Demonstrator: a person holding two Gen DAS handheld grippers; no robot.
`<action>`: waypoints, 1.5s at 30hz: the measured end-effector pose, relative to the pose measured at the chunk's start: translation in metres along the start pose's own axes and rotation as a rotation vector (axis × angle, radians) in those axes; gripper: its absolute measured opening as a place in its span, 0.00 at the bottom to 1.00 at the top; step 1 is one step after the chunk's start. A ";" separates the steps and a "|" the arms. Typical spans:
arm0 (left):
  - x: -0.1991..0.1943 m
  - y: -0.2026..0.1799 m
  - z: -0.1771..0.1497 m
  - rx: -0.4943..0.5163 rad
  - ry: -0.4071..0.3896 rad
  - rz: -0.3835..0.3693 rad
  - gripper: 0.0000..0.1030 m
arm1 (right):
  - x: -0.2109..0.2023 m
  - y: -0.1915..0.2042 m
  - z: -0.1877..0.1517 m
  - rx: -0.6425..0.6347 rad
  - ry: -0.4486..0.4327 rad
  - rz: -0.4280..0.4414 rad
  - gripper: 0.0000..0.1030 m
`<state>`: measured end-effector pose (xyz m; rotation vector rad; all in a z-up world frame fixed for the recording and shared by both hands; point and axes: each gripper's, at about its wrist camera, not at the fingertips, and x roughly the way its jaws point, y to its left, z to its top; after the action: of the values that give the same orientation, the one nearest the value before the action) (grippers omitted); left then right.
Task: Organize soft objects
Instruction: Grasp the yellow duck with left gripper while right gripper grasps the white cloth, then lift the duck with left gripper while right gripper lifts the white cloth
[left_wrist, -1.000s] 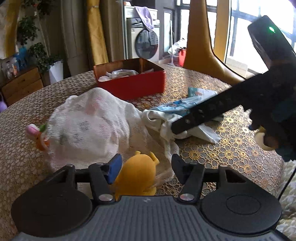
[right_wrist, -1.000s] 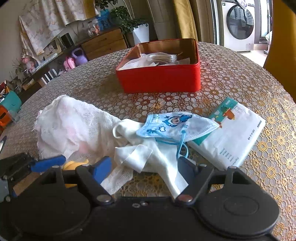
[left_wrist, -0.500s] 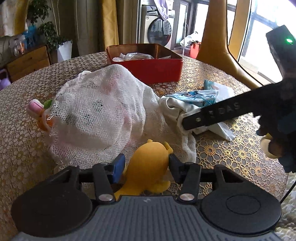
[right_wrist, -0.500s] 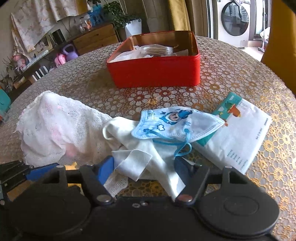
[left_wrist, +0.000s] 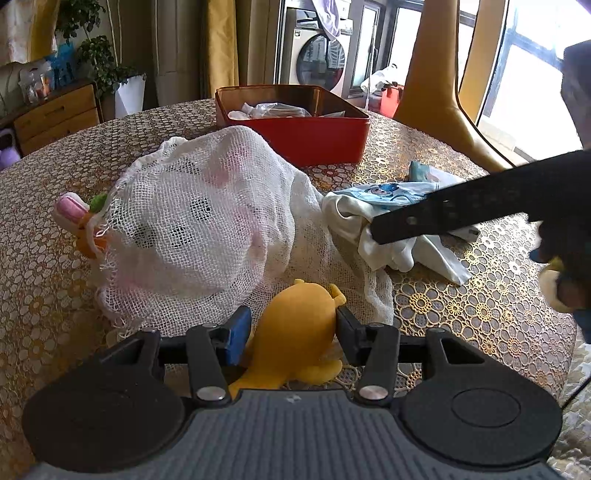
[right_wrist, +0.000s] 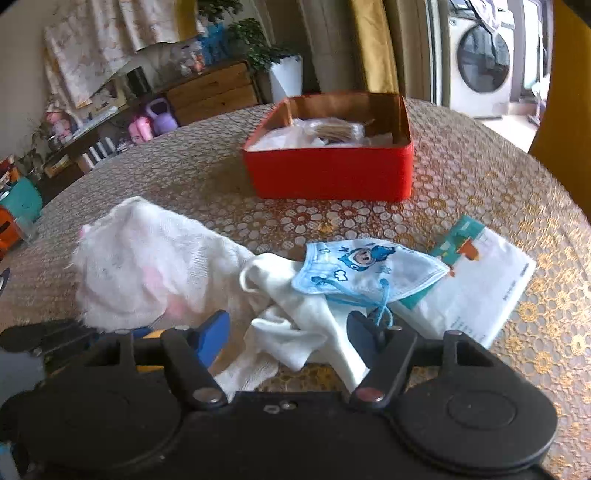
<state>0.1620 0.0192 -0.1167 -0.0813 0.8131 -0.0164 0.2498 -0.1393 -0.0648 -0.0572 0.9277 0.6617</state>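
Observation:
A yellow plush toy (left_wrist: 299, 310) lies at the table's near edge, and my left gripper (left_wrist: 291, 325) is shut on it, both pads pressing its sides. Just behind it is a white plush wrapped in white netting (left_wrist: 195, 229) (right_wrist: 147, 266). My right gripper (right_wrist: 288, 328) straddles a crumpled white cloth (right_wrist: 284, 325); its jaws are closing, with the left pad still clear of the cloth. A blue cartoon face mask (right_wrist: 369, 266) rests on that cloth. In the left wrist view, one right finger (left_wrist: 443, 210) reaches over the cloth (left_wrist: 354, 218).
A red box (right_wrist: 332, 173) (left_wrist: 314, 136) holding bagged items stands at the back of the round patterned table (right_wrist: 480, 166). A white and green packet (right_wrist: 476, 280) lies right of the mask. A pink and orange toy part (left_wrist: 81, 218) pokes out of the netting's left side.
My left gripper slid in around the yellow toy and its jaws narrowed onto it. The right gripper's jaws narrowed around the white cloth without shifting much.

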 end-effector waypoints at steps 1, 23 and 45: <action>0.000 0.000 0.000 0.000 0.001 -0.001 0.48 | 0.006 -0.002 0.001 0.018 0.007 0.000 0.61; -0.022 0.002 0.005 -0.073 0.011 -0.051 0.30 | -0.038 0.007 -0.016 -0.038 -0.031 0.027 0.04; -0.108 0.002 0.072 -0.171 -0.054 -0.143 0.29 | -0.147 0.005 0.002 -0.015 -0.212 0.162 0.04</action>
<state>0.1403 0.0307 0.0104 -0.3007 0.7520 -0.0797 0.1870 -0.2084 0.0486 0.0746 0.7281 0.8078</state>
